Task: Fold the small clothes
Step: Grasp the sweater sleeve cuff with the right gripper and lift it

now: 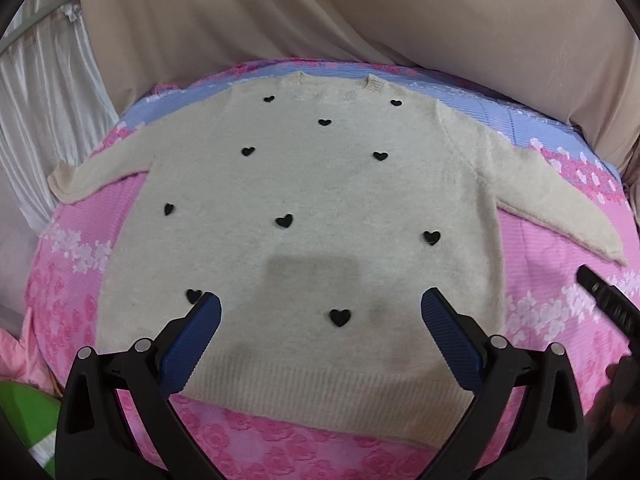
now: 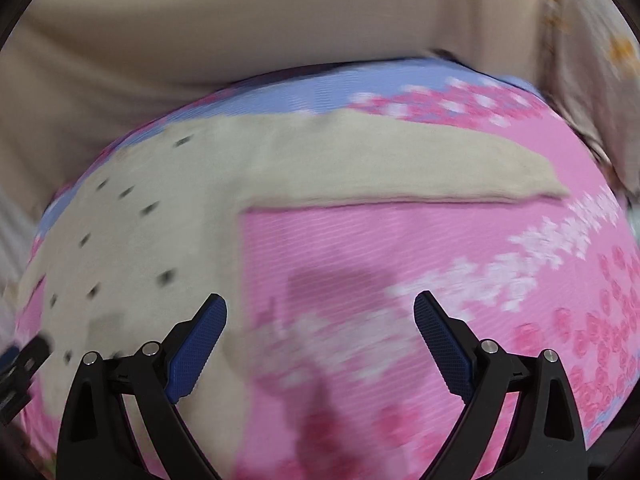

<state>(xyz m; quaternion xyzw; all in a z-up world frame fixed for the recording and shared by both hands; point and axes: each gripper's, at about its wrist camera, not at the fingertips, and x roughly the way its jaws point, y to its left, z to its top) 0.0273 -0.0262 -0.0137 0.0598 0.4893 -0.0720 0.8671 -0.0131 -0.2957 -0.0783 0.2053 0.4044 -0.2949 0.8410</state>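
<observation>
A small cream sweater (image 1: 320, 184) with black hearts lies flat and face up on the pink flowered bedspread (image 1: 560, 280), both sleeves spread out. My left gripper (image 1: 320, 308) is open and empty, hovering above the sweater's lower half near the hem. My right gripper (image 2: 320, 308) is open and empty over bare bedspread (image 2: 400, 248) to the right of the sweater's body (image 2: 140, 240), below its right sleeve (image 2: 400, 176). The right wrist view is blurred by motion. The right gripper's tip also shows in the left wrist view (image 1: 608, 300) at the right edge.
A beige upholstered surface (image 1: 360, 12) rises behind the bed. White curtain fabric (image 1: 48, 112) hangs at the left. Pink cloth (image 1: 20, 360) and something green (image 1: 24, 412) lie at the lower left. A flowered fabric (image 2: 592, 40) shows at the far right.
</observation>
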